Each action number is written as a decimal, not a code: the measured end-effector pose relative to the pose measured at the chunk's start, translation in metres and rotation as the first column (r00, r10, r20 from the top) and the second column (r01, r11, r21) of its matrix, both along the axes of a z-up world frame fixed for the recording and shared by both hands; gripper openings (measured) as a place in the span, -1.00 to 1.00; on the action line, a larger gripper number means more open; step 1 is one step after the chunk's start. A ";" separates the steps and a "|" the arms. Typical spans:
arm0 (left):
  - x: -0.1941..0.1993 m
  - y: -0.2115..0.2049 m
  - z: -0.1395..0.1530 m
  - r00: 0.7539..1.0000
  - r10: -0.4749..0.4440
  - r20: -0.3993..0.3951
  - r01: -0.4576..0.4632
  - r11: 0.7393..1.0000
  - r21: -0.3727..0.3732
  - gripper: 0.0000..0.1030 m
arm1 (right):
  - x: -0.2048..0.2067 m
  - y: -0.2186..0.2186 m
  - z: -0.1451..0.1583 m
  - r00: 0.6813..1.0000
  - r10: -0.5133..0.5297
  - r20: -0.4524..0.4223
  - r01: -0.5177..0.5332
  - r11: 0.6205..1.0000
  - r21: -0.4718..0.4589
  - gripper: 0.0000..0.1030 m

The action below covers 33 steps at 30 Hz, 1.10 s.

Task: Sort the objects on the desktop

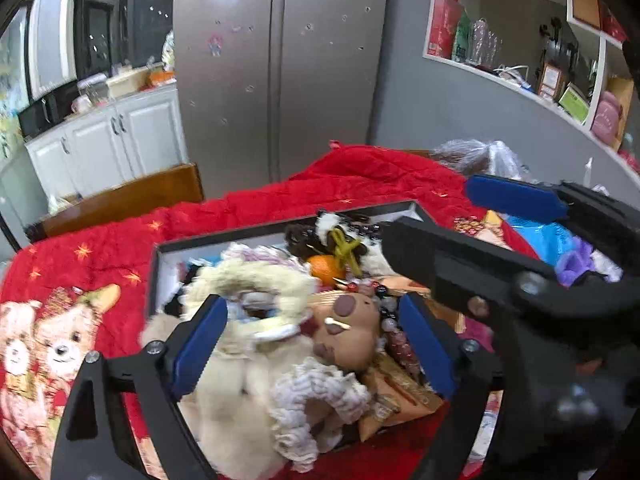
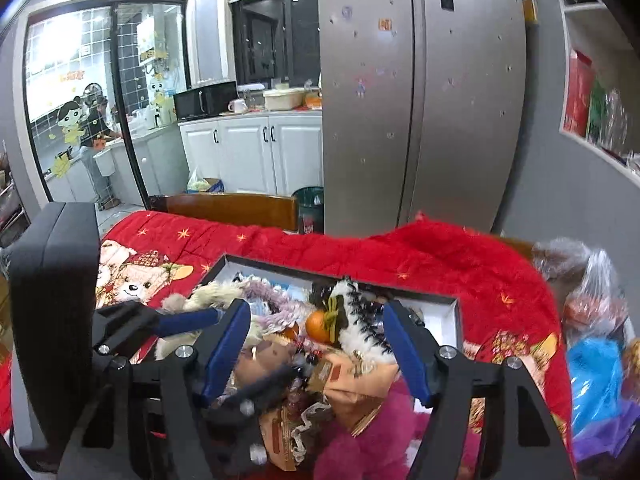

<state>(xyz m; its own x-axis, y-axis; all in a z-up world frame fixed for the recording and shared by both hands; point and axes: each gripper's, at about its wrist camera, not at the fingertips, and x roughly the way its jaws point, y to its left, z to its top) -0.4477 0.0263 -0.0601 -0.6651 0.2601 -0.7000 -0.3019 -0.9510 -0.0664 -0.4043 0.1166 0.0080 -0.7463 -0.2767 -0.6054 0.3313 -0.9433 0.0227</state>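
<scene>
A shallow dark-rimmed box [image 1: 160, 258] [image 2: 456, 312] sits on a red quilt [image 1: 104, 252] and is heaped with soft things: a cream plush toy [image 1: 236, 364], a brown plush face [image 1: 348, 328] [image 2: 264, 356], a small orange [image 1: 326, 268] [image 2: 318, 326], knitted scrunchies, bead strings and a magenta fluffy item [image 2: 376, 440]. My left gripper [image 1: 312, 340] is open, its blue pads on either side of the cream and brown plush. My right gripper [image 2: 316, 354] is open above the box's near side. It also shows at the right of the left wrist view [image 1: 460, 224].
A wooden chair back [image 2: 232, 208] stands behind the table. A silver fridge [image 2: 420, 92] and white cabinets [image 2: 256, 152] are beyond. Plastic bags [image 2: 592, 280] and blue and purple items [image 2: 596, 384] lie at the table's right end. Wall shelves [image 1: 520, 60] are on the right.
</scene>
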 end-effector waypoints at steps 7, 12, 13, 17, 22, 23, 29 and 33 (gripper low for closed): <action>-0.004 0.002 -0.003 1.000 0.001 -0.007 -0.001 1.000 -0.015 0.78 | 0.002 0.005 0.005 1.000 -0.014 0.014 0.014 1.000 -0.026 0.50; 0.000 -0.002 0.000 1.000 0.003 -0.015 -0.003 1.000 -0.011 0.79 | 0.000 0.007 0.003 1.000 -0.021 0.022 0.021 1.000 -0.023 0.50; 0.001 -0.002 0.001 1.000 0.004 -0.018 -0.004 1.000 -0.010 0.79 | 0.000 0.007 0.003 1.000 -0.020 0.022 0.020 1.000 -0.021 0.51; 0.006 0.001 0.007 1.000 0.009 -0.027 -0.009 1.000 -0.008 0.78 | -0.001 0.005 0.004 0.999 -0.030 0.019 0.030 0.999 -0.018 0.50; 0.023 0.001 0.027 0.998 0.018 -0.055 -0.018 1.000 0.007 0.79 | 0.008 0.007 0.011 0.999 -0.041 0.006 0.041 0.999 -0.019 0.51; 0.031 -0.001 0.035 0.997 0.025 -0.070 -0.024 1.000 0.014 0.79 | 0.011 0.007 0.014 0.999 -0.044 -0.001 0.044 0.999 -0.016 0.50; 0.086 -0.002 0.080 0.988 0.055 -0.146 -0.052 0.998 0.022 0.91 | 0.049 0.009 0.045 0.997 -0.059 -0.048 0.058 0.998 -0.026 0.51; 0.138 -0.002 0.118 0.976 0.063 -0.207 -0.066 0.998 -0.007 1.00 | 0.084 0.011 0.072 0.994 -0.073 -0.077 0.071 0.997 -0.027 0.52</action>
<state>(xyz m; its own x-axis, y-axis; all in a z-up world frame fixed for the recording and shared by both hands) -0.3098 0.0239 0.0576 -0.8105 0.2037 -0.5492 -0.2461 -0.9692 0.0038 -0.3207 0.1273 0.0797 -0.8092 -0.2344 -0.5388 0.2640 -0.9642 0.0229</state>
